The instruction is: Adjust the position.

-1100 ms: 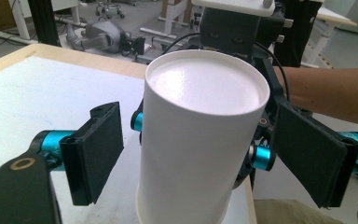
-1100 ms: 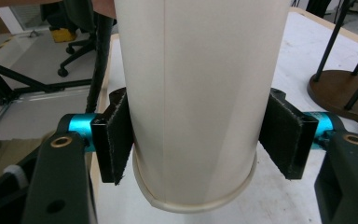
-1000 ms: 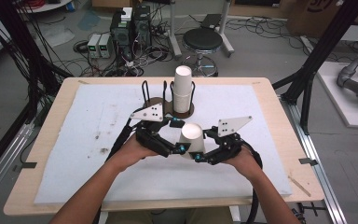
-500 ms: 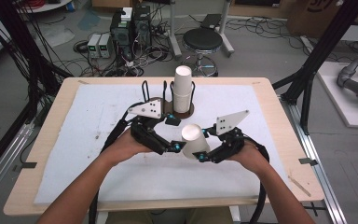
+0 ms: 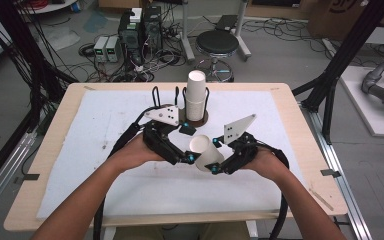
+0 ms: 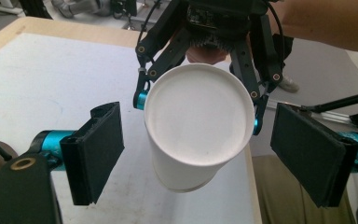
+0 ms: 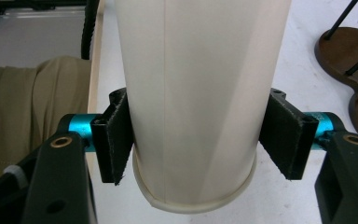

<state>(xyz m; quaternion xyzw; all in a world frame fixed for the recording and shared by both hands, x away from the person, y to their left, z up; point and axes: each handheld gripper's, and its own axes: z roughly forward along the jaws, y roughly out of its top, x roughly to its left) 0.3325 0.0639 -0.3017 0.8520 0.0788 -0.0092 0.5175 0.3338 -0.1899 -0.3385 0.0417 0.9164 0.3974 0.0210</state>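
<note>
The left gripper point(image 5: 190, 159) stands open, its jaws clear on either side of the cup point(image 5: 206, 152). The right gripper point(image 5: 215, 167) clamps that cup near its rim, above the table point(image 5: 105, 125). Behind stands a cup stack point(image 5: 196, 95) in a rack point(image 5: 167, 97).

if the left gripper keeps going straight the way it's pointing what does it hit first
Most likely the flat bottom of the white paper cup, which faces the left gripper between its open jaws. The right gripper holds that cup by its sides. How much gap remains is hard to judge.
</note>
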